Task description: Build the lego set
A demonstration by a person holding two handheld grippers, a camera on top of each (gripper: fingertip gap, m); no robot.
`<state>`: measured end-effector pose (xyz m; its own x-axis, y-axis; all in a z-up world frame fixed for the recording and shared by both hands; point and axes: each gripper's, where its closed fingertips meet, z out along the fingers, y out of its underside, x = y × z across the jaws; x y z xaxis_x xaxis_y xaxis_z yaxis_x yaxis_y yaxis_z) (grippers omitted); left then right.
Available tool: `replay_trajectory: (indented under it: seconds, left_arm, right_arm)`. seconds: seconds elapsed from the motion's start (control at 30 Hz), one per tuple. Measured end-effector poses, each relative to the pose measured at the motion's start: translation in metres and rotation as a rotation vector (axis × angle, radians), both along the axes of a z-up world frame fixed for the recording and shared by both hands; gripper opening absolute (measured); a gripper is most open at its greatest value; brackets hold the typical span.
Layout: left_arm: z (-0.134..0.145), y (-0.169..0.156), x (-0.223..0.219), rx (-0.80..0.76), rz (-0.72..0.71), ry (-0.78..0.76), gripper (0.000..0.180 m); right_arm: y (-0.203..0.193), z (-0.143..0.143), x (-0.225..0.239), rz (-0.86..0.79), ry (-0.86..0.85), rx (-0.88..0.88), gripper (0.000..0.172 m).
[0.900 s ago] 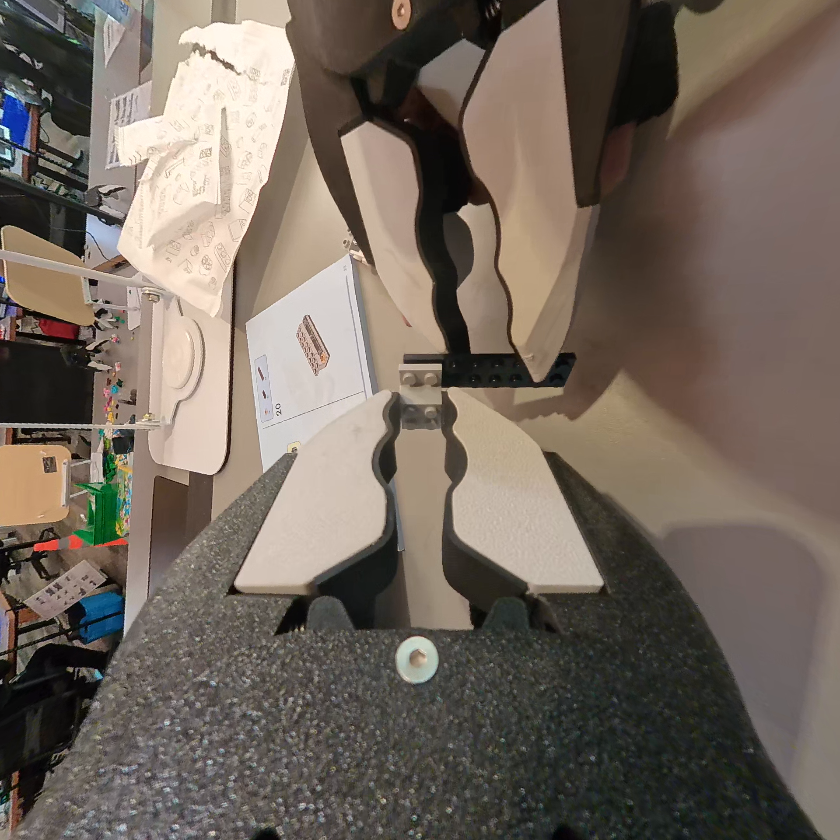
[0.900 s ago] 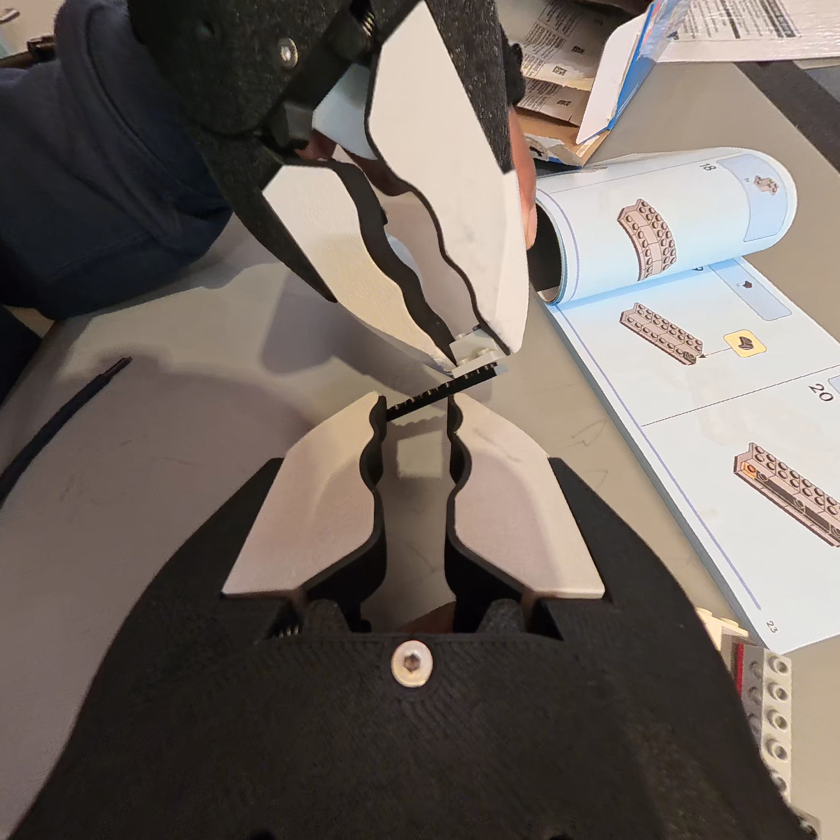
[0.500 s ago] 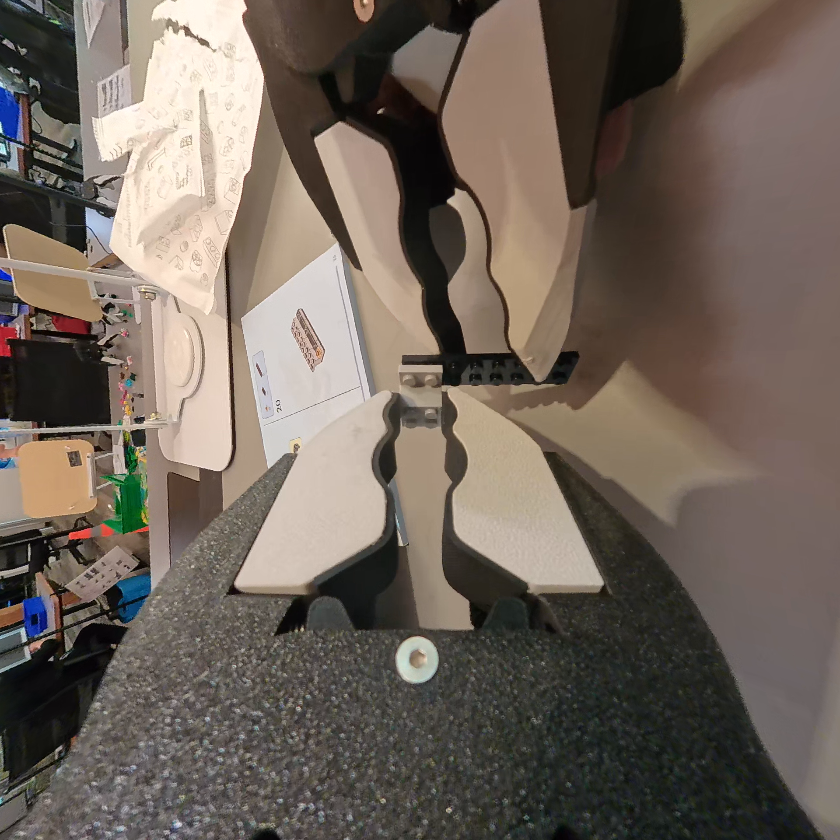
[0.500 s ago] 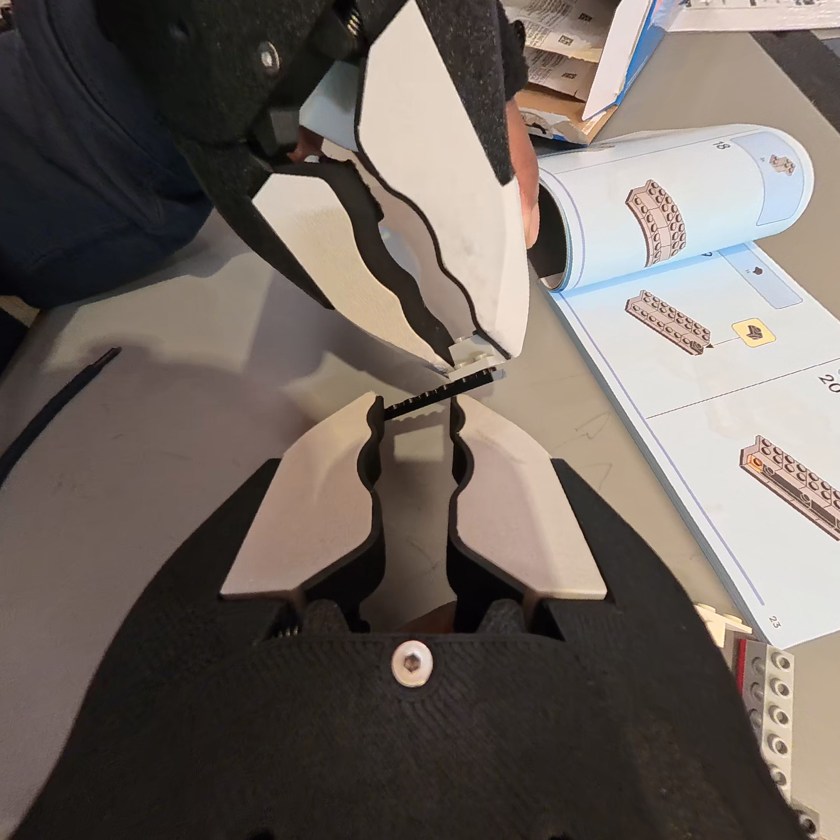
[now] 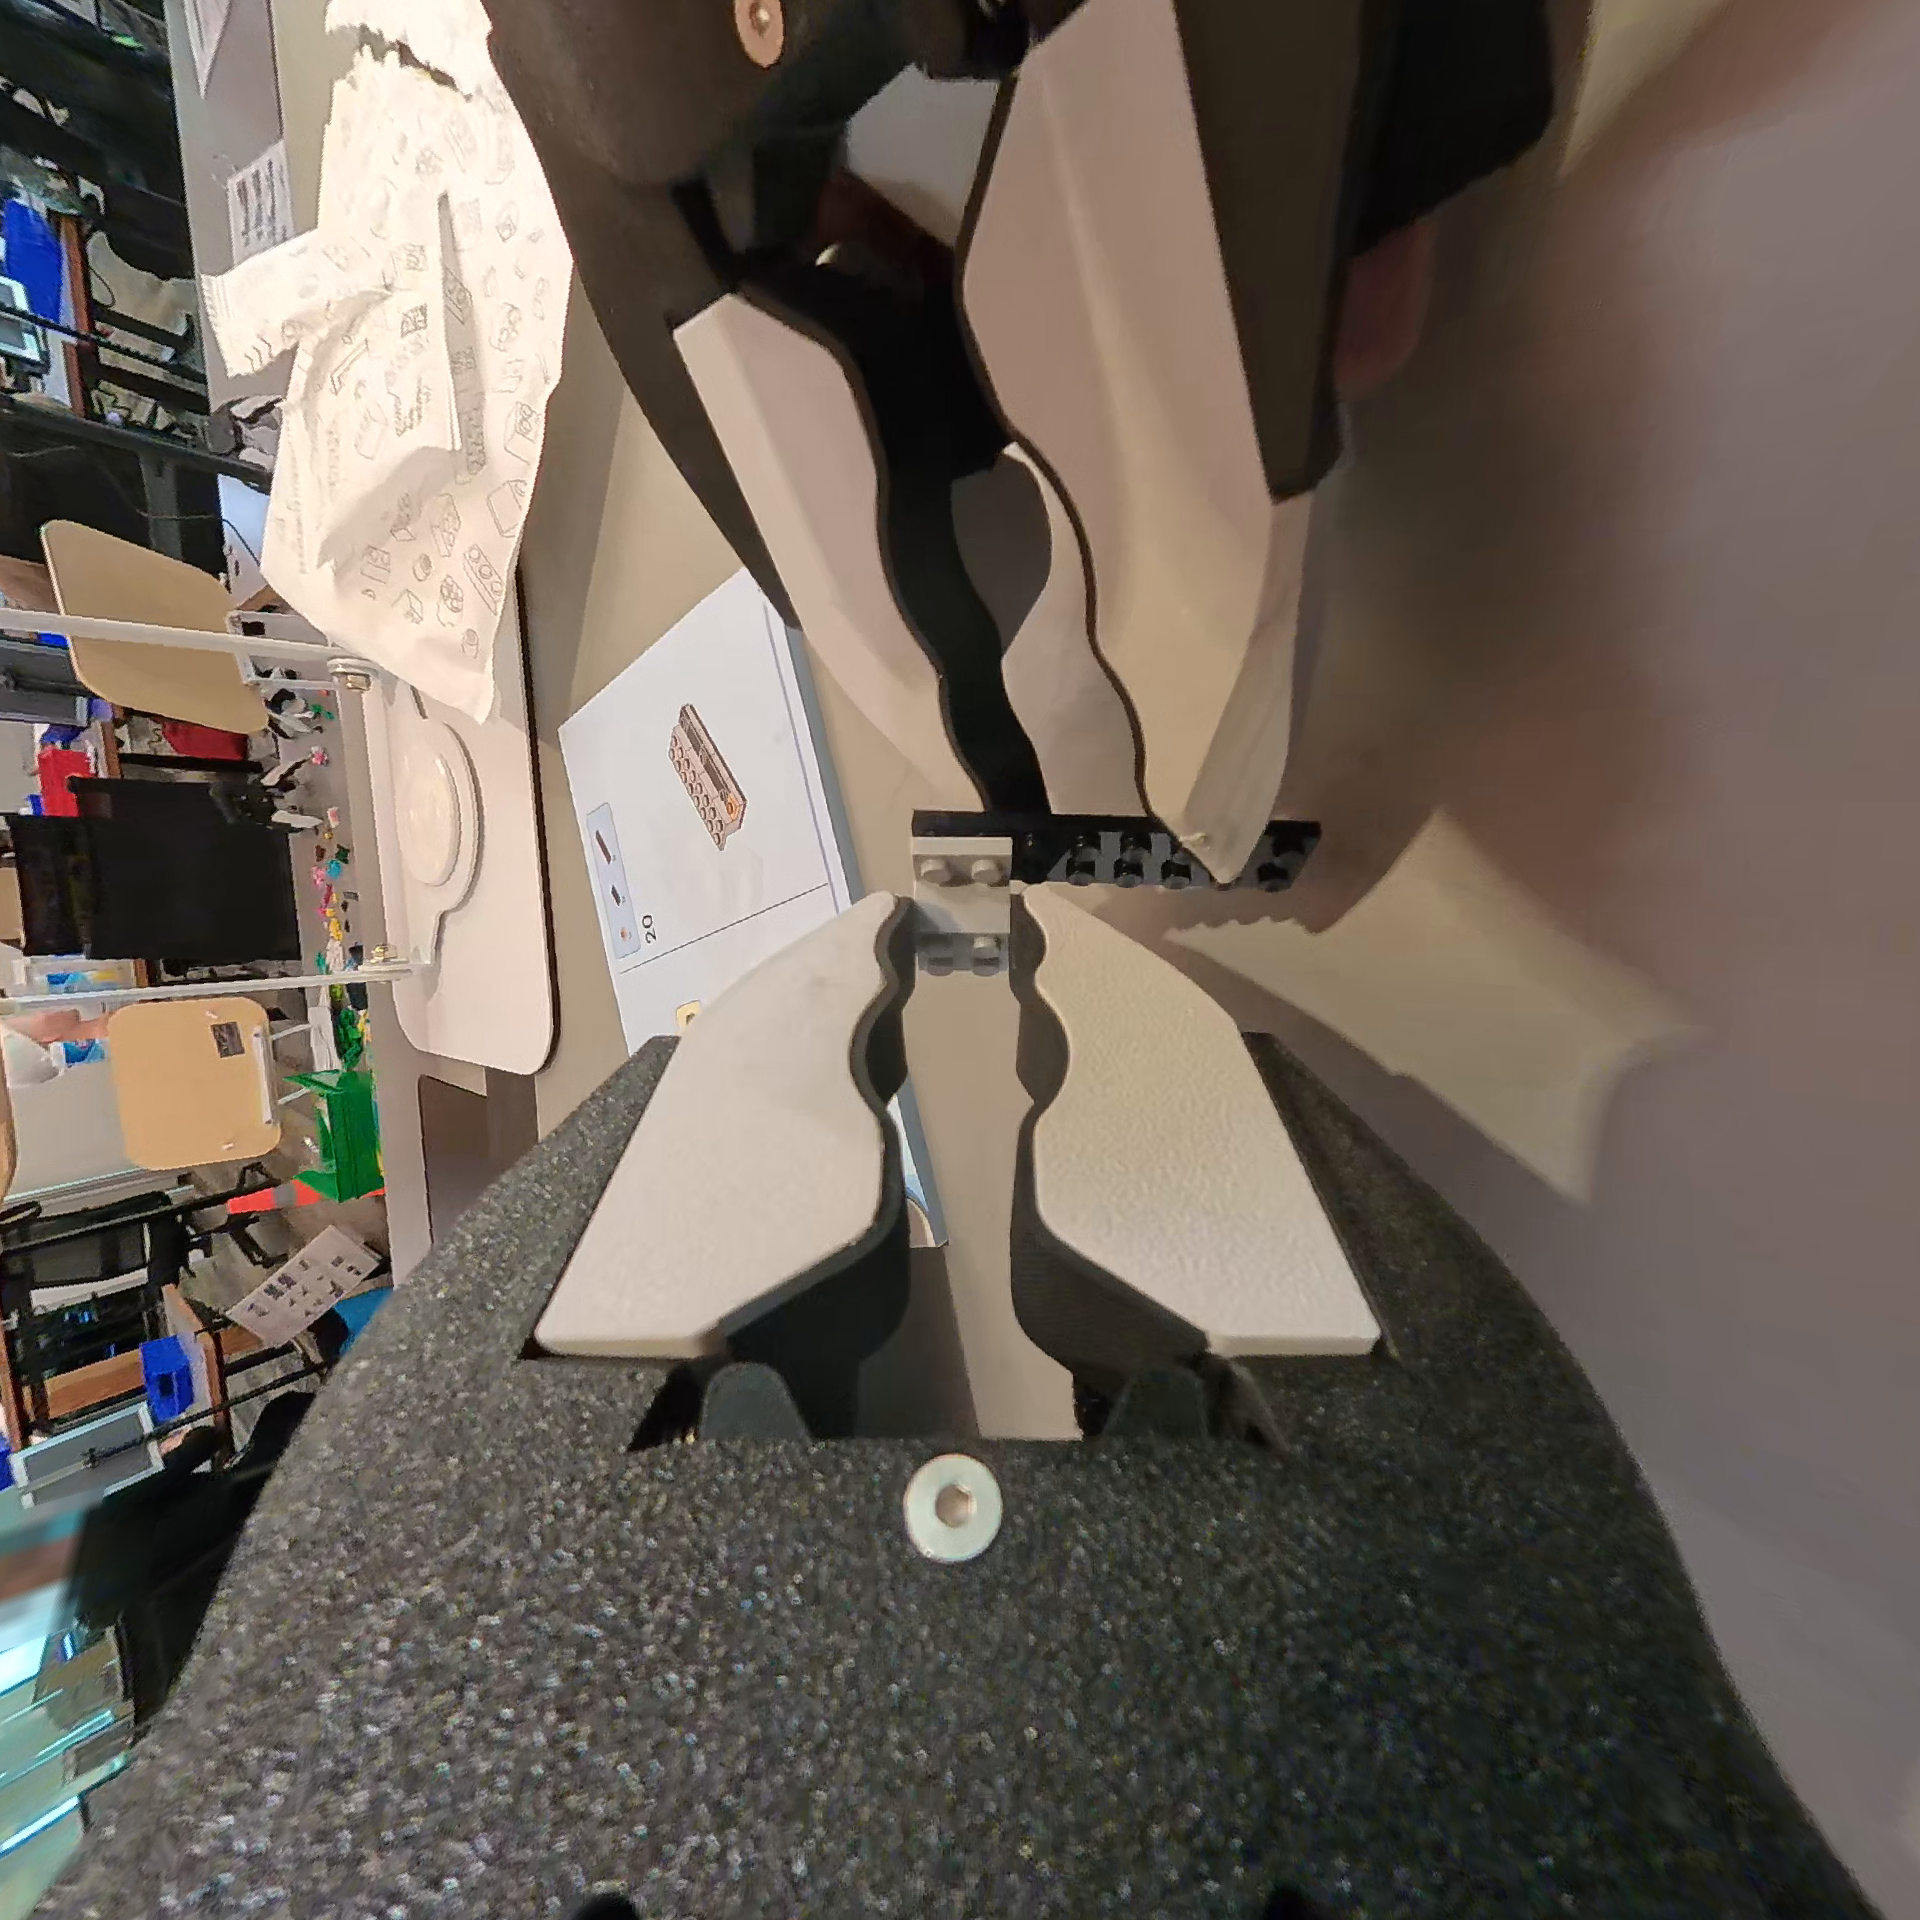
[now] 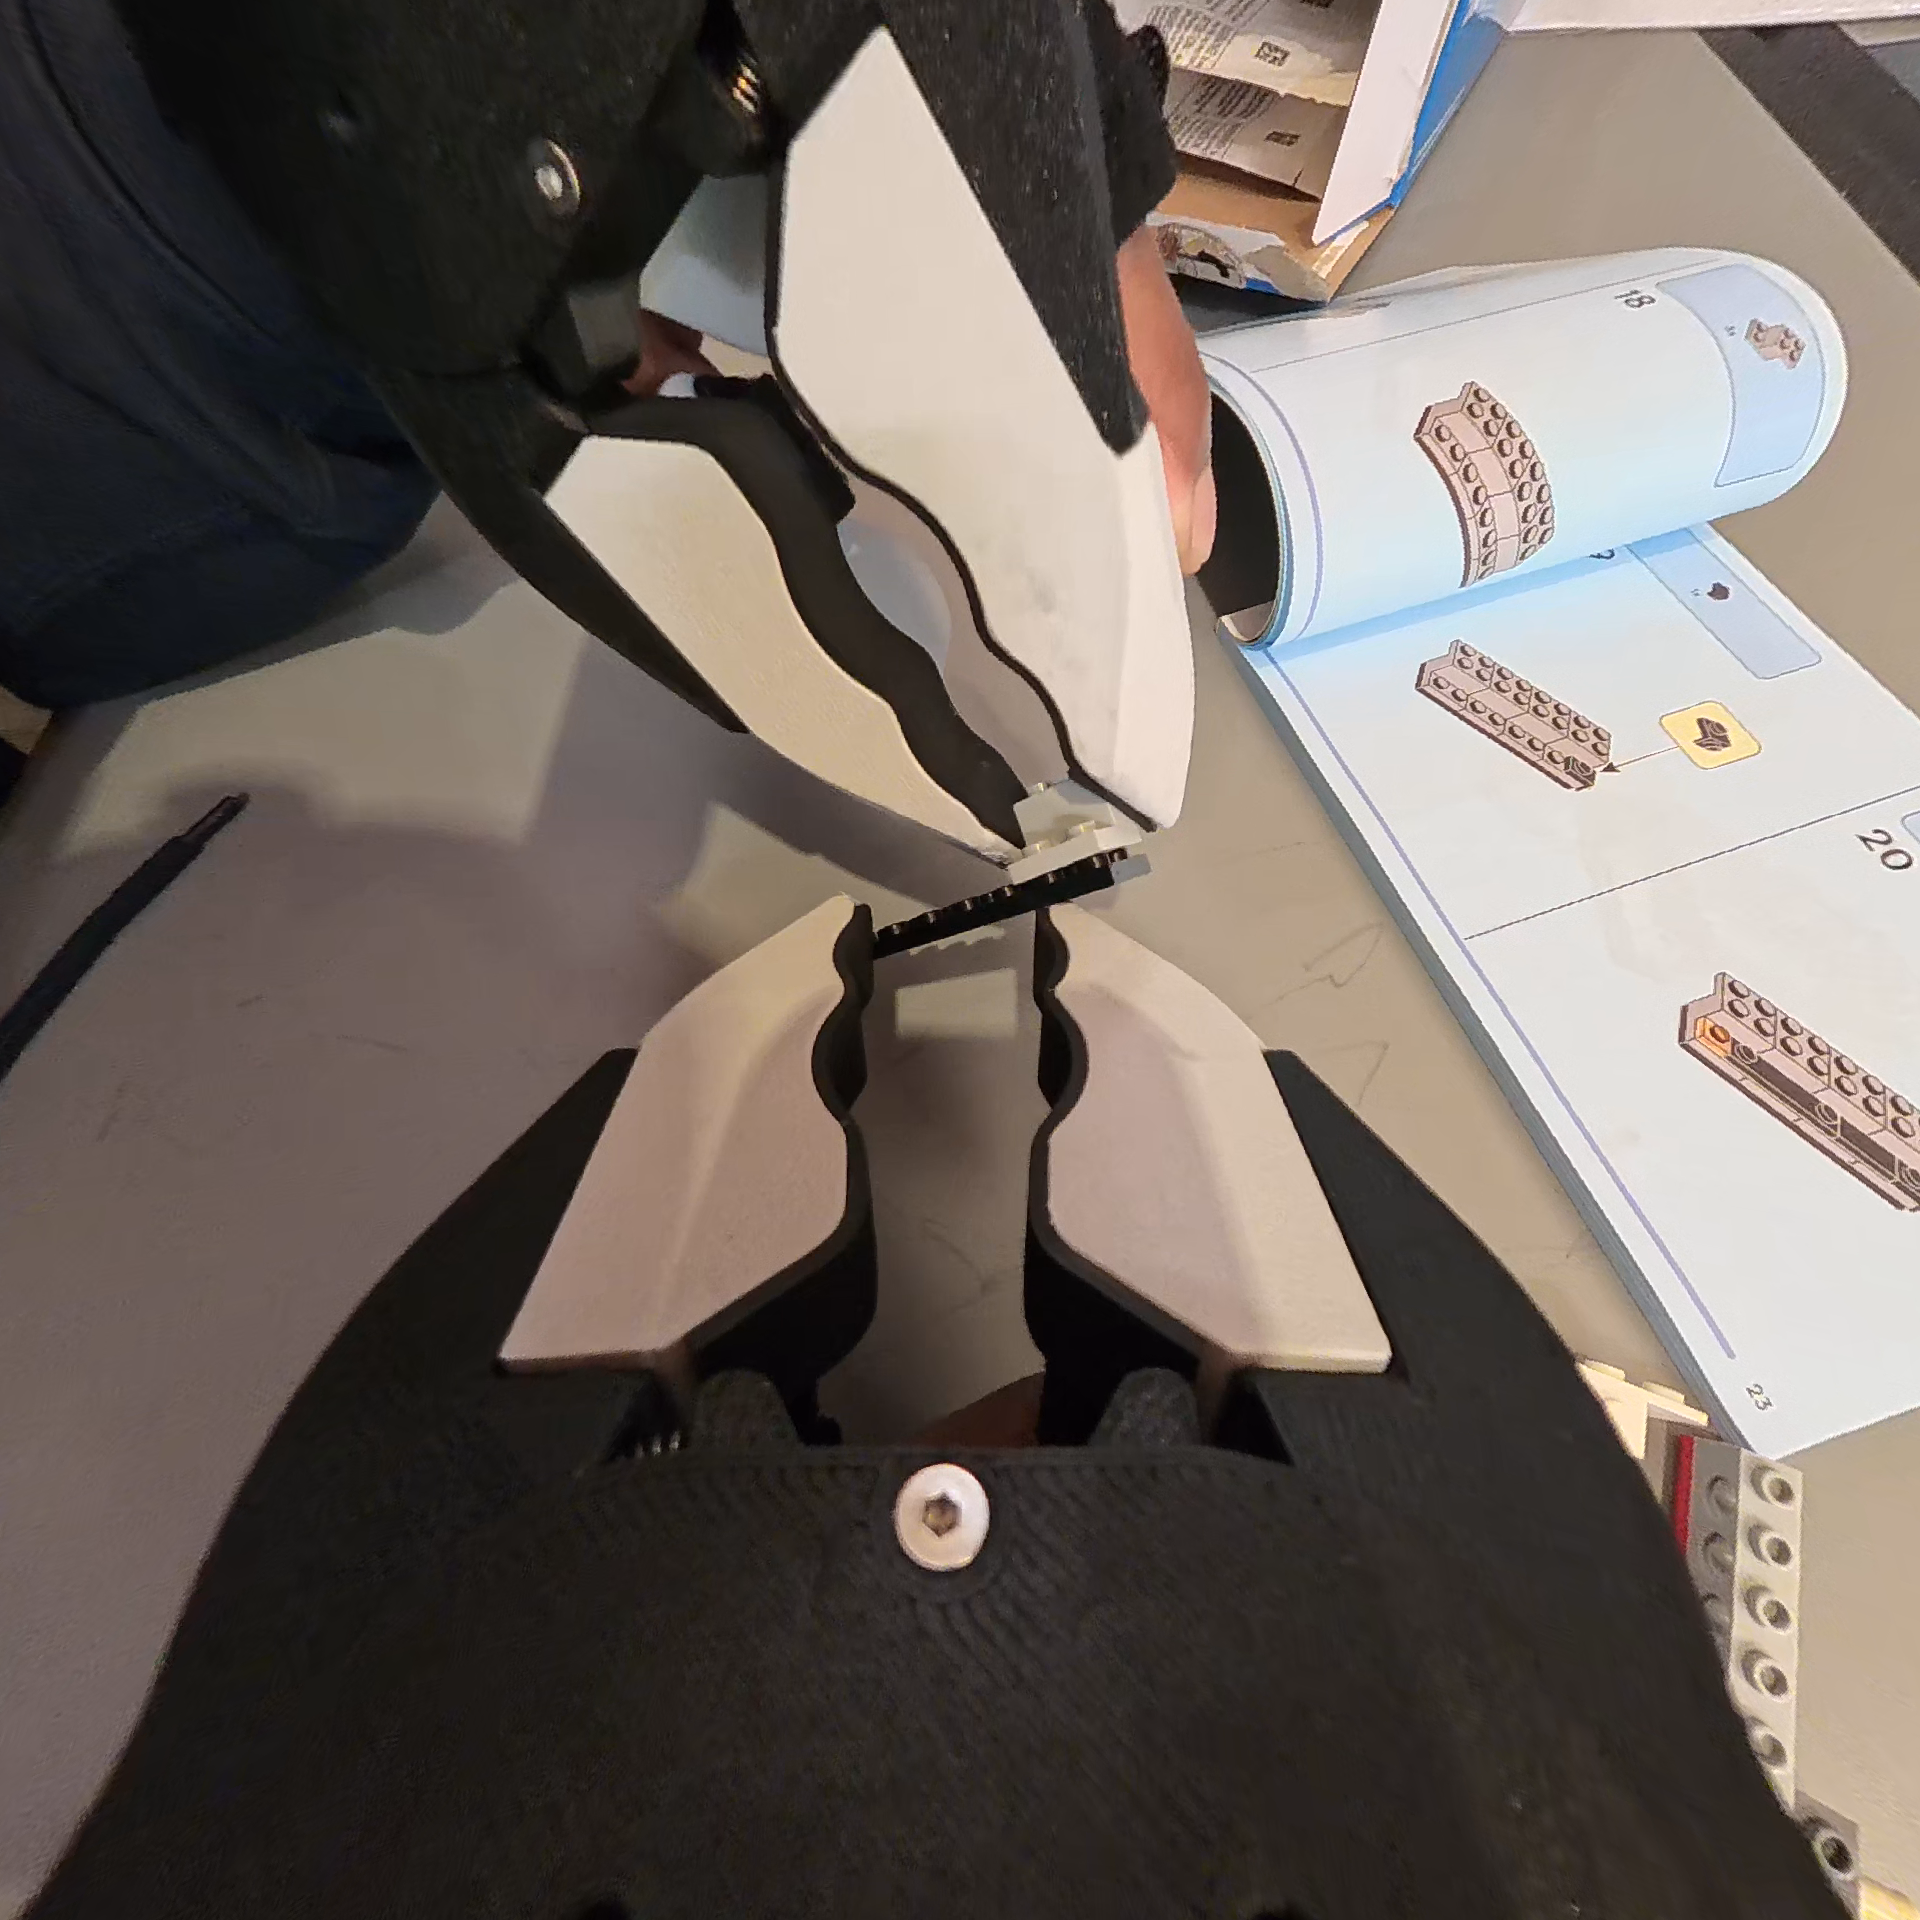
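Left gripper (image 5: 961, 914) clamped on a small light-grey studded plastic brick (image 5: 962, 902), pads pressing both sides. Grey brick sits on one end of a long thin black studded plastic plate (image 6: 997, 909), held above the grey desk (image 6: 364, 1039). Right gripper (image 6: 951, 920) grips the black plate's other end, tips on its long edges. Beyond: open light-blue instruction booklet (image 6: 1558, 831), torn cardboard box (image 6: 1299, 156), crumpled white printed paper bag (image 5: 405, 364)
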<state>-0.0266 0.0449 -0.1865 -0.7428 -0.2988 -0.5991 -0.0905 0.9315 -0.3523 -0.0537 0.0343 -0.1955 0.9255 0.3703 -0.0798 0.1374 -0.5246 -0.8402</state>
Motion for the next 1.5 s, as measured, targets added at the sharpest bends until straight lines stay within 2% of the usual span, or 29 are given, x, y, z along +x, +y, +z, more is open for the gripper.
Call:
replay_trajectory:
  seconds: [1.13,1.3,1.5]
  left_arm:
    - [-0.013,-0.006,-0.006,0.065,-0.008,0.081,0.016]
    - [-0.009,-0.005,-0.005,0.058,-0.001,0.057,0.017]
    - [-0.009,-0.003,-0.006,0.031,0.008,0.072,0.017]
  right_arm:
    - [-0.004,-0.014,-0.006,0.055,-0.124,-0.052,0.029]
    - [-0.004,-0.009,-0.004,0.038,-0.082,-0.038,0.029]
    - [0.001,-0.007,-0.001,0.002,-0.089,-0.025,0.036]
